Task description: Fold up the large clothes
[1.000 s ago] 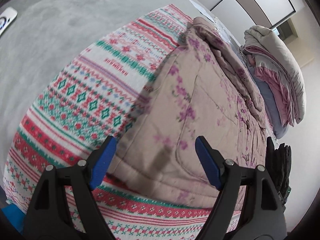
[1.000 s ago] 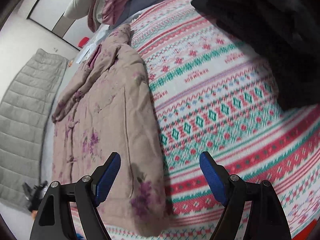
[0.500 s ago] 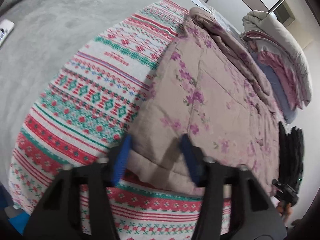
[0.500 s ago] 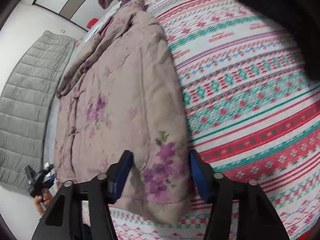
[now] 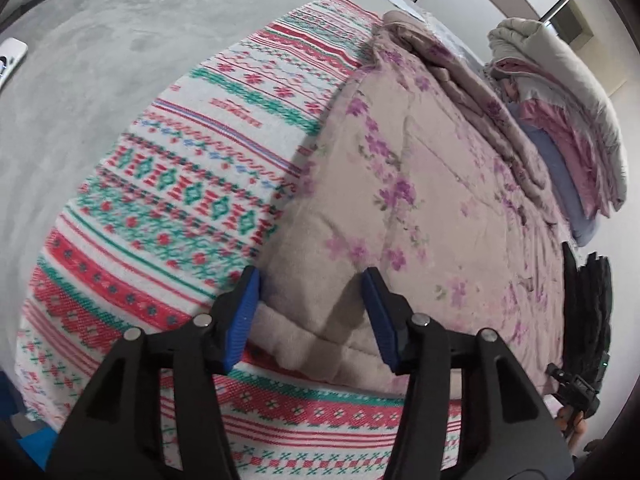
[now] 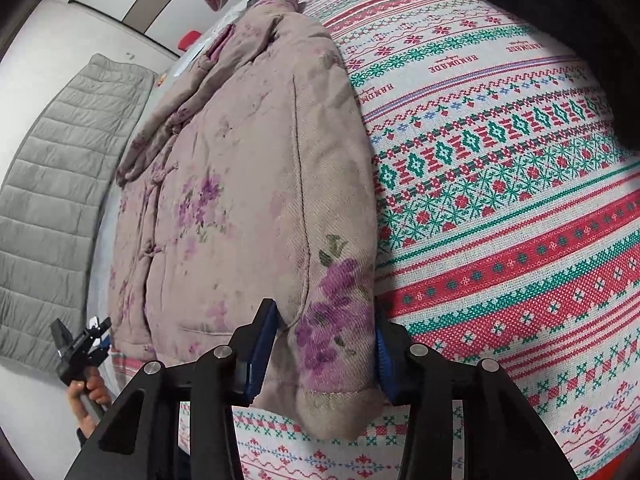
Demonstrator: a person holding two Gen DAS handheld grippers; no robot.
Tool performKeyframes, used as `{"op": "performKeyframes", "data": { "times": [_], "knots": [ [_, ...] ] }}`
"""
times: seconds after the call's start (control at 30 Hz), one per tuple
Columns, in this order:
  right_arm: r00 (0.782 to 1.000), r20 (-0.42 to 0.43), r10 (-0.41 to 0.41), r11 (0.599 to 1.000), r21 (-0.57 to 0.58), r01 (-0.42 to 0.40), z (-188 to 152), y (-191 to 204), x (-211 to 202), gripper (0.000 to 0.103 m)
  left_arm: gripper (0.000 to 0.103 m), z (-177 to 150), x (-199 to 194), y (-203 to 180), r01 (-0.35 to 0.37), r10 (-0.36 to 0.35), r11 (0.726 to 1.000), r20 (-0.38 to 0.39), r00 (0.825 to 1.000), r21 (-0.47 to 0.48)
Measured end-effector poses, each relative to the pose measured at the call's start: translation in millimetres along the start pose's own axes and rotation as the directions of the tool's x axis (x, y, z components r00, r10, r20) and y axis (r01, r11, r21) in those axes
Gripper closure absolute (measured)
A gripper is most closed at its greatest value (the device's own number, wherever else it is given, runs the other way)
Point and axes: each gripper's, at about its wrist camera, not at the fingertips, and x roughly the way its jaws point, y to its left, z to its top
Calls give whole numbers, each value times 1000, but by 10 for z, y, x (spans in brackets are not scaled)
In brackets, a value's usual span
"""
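The patterned blanket lies bare and flat on the outer side of the padded floral jacket, giving open passage there. A stack of folded bedding blocks the far end. In the right wrist view a dark garment borders the far edge of the bare blanket; a grey quilted mat lies beyond the jacket's other side.

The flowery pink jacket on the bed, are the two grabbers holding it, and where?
The right gripper pinches the quilted floral jacket at its bottom hem corner. The left gripper straddles the opposite hem corner; its jaws have just reopened, so a firm hold cannot be told.
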Motion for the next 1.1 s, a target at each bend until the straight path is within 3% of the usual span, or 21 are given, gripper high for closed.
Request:
{"op": "performKeyframes", "data": {
  "times": [0.03, 0.13, 0.23, 0.3, 0.37, 0.4, 0.47, 0.53, 0.63, 0.87, 0.9, 0.93, 1.0, 1.1],
  "knots": [
    [1000, 1, 1, 1000, -2, -1, -13, -22, -17, 57, 38, 9, -5, 36, -20, 20, 1000, -1, 1000, -17],
    [1000, 1, 14, 1000, 4, -14, -22, -63, -28, 57, 38, 23, 31, 152, 9, -10, 997, -25, 1000, -71],
    [1000, 5, 24, 999, 21, -24, -31, -116, -38, 57, 38, -4, 59, 113, 62, -65, 996, -43, 997, -61],
    [1000, 8, 13, 999, 29, -14, -32, -140, -47, 56, 38, -36, 70, 42, 49, -50, 998, -33, 998, -40],
    [1000, 16, -11, 1000, 18, 10, -33, -99, -39, 56, 63, -48, 69, -35, 40, -40, 999, -21, 999, -10],
    [1000, 19, -20, 1000, 11, 19, -31, -69, -31, 56, 72, -50, 54, -58, 75, -75, 997, -20, 997, -7],
    [999, 27, -33, 999, 6, 33, -34, -33, -43, 55, 72, -50, -40, -129, 122, -122, 992, 16, 992, 7],
    [999, 44, 23, 1000, 13, -24, -22, -8, -117, 58, 72, -41, -87, -174, 132, -133, 991, 38, 990, 30],
    [993, 83, 83, 996, 13, -84, -10, -6, -226, 58, 71, -31, 13, -116, 151, -151, 988, -6, 988, -24],
    [1000, 12, 24, 999, 46, -24, -52, -103, -43, 58, 68, -22, 64, -139, 209, -210, 976, -14, 978, -68],
    [1000, 13, 19, 999, 39, -20, -52, -93, -50, 61, 70, -27, 88, -151, 196, -198, 978, -20, 980, -64],
    [1000, 17, 16, 999, 34, -17, -59, -84, -52, 72, 76, -26, 99, -167, 182, -183, 982, -19, 983, -58],
    [999, 26, 32, 998, 47, -34, -70, -67, -62, 83, 79, -25, 53, -209, 175, -175, 983, 4, 985, -55],
    [997, 74, 36, 998, 47, -40, -46, 48, -186, 88, 82, 13, -166, -274, 195, -190, 979, 80, 979, -61]
  ]
}}
